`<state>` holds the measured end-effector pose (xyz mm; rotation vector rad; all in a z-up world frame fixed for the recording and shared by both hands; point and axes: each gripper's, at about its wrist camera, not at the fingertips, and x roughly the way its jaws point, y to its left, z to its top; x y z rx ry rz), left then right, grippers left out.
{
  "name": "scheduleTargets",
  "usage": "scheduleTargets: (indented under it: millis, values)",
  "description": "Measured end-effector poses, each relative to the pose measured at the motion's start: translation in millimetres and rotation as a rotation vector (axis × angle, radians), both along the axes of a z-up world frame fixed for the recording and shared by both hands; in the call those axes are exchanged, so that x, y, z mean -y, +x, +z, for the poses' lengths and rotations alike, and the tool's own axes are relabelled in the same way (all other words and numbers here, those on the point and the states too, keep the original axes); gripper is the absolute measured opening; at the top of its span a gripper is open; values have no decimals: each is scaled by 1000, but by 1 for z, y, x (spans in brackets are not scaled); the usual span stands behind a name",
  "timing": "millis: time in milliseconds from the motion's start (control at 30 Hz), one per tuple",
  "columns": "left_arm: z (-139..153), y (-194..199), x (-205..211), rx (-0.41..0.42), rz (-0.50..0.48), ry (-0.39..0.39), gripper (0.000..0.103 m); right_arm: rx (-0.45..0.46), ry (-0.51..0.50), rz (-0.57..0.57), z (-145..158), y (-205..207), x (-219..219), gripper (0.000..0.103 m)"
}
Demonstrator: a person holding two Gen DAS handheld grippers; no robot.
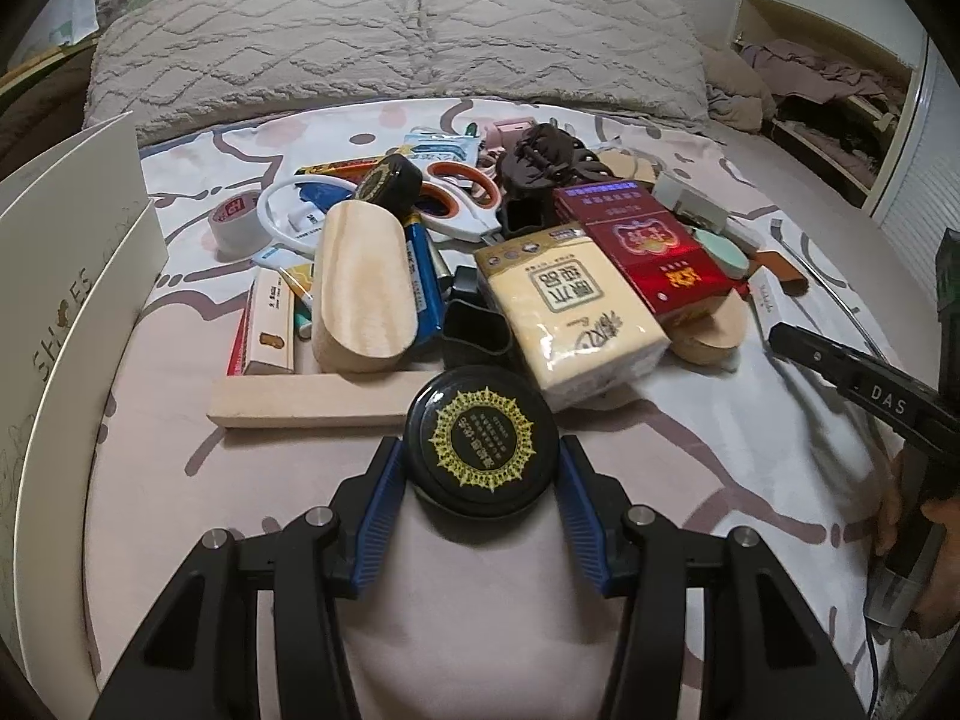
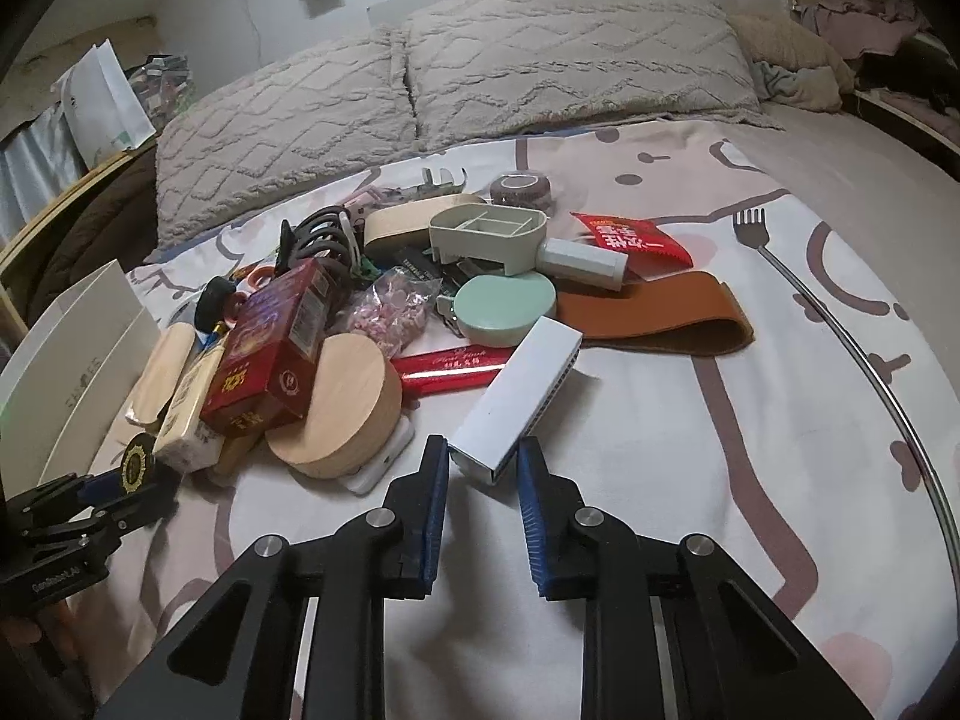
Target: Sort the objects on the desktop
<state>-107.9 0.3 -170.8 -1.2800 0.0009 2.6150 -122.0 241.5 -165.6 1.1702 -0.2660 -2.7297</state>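
Here the white box (image 2: 517, 395) points lengthwise away from the right tool (image 2: 483, 468).

Two black tins (image 1: 480, 441) (image 1: 389, 182), two pillows (image 1: 252, 36) (image 1: 540, 30).

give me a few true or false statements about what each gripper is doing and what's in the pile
1. The left gripper has its jaws around a black round tin. True.
2. The right gripper is clamped shut on the wooden disc. False: its jaws are open, at the end of a white rectangular box.
3. A red cigarette pack lies partly on a tissue pack. True.
4. The scissors have green handles. False: white and orange.
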Motion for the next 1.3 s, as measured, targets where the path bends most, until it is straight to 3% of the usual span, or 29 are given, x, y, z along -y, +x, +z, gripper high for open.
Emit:
scheduleTargets:
  millis: [733, 867, 933, 1000, 1033, 1133, 1300]
  values:
    - [0, 54, -15, 15, -85, -5, 51, 52, -91, 152, -4, 63, 22, 24]
    - [-2, 56, -20, 9, -88, -33, 51, 65, -24, 165, -3, 63, 31, 24]
    - [-4, 56, -22, 6, -87, -45, 51, 59, 10, 184, -1, 65, 35, 34]
    - [-4, 56, -22, 5, -86, -51, 51, 52, 27, 202, 2, 67, 36, 75]
    - [-5, 55, -23, 5, -85, -52, 51, 46, 34, 207, 5, 68, 35, 80]
    - [-6, 55, -23, 0, -82, -55, 52, 29, 45, 219, 15, 64, 29, 80]
    - [-9, 54, -26, -3, -83, -55, 62, 9, -6, 232, 31, 35, 13, 80]
